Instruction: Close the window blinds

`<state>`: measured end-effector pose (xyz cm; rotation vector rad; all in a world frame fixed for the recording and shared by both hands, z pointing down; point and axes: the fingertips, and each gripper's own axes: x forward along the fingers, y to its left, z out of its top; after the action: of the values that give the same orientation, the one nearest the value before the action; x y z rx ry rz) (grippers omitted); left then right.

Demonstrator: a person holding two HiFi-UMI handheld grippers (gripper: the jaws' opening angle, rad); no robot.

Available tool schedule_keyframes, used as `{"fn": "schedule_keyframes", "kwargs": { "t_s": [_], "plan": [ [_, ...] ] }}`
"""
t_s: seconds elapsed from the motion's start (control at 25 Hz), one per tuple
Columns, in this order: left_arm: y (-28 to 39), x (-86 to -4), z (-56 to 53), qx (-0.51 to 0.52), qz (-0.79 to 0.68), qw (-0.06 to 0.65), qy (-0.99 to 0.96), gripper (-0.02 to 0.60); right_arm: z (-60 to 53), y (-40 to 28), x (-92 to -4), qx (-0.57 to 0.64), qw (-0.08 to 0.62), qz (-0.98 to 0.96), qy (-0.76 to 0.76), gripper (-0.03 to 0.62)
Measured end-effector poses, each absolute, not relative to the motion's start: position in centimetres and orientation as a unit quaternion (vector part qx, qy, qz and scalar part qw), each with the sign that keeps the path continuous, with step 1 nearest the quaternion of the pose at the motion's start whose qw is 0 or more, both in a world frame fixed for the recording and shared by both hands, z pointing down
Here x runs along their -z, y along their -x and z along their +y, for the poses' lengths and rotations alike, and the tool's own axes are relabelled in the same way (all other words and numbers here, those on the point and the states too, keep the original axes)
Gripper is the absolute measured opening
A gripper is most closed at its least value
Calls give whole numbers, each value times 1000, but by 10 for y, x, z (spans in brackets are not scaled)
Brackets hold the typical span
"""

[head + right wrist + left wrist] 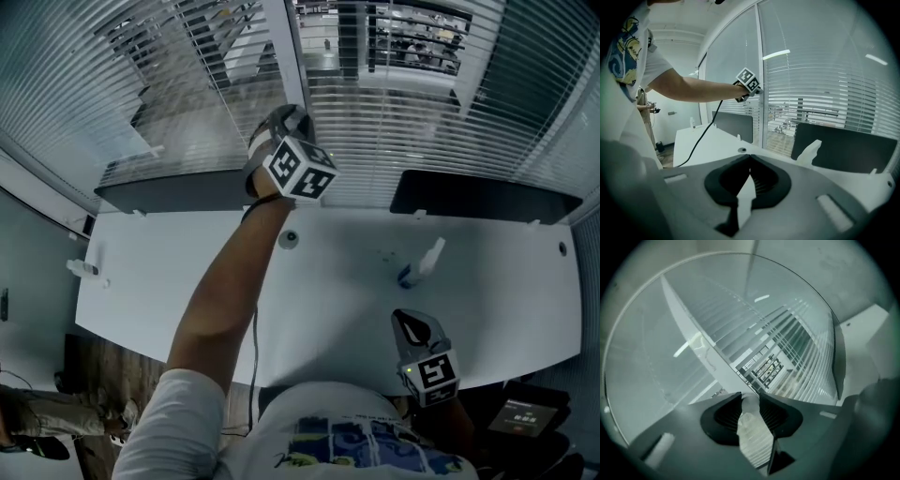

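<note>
The window blinds point(422, 122) hang behind the white table, their slats tilted so the outside shows through. My left gripper point(289, 117) is stretched up to the window post point(286, 56) between two blinds. In the left gripper view its jaws point(750, 401) are shut on a clear, glassy rod point(746, 419), apparently the blind's tilt wand. The right gripper view shows that left gripper point(757, 90) against the glass. My right gripper point(410, 323) rests low over the table's near edge, shut point(749, 158) with nothing in it.
Two dark divider panels point(173, 192) point(478, 197) stand along the far edge of the white table point(187, 281). A spray bottle point(422, 262) lies on the table ahead of the right gripper. A small bottle point(82, 268) sits far left. A cable point(701, 136) trails from the left arm.
</note>
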<state>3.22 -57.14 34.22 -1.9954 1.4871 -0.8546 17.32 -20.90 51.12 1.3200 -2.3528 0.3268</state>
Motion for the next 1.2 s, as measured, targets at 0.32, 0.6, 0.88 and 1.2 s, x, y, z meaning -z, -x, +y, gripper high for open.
{"fn": "schedule_keyframes", "kwargs": {
  "t_s": [0.32, 0.6, 0.88, 1.2],
  "plan": [
    [-6, -338, -576, 2, 587, -128, 800, 127, -210, -174, -511, -115, 215, -845, -476, 3],
    [0, -344, -577, -126, 543, -260, 788, 127, -208, -176, -517, -121, 215, -845, -475, 3],
    [-4, -335, -571, 86, 594, -33, 799, 175, -210, -176, -514, -118, 207, -845, -478, 3],
    [-28, -340, -568, 306, 556, 266, 725, 173, -210, -173, -514, -120, 207, -846, -476, 3]
  ]
}}
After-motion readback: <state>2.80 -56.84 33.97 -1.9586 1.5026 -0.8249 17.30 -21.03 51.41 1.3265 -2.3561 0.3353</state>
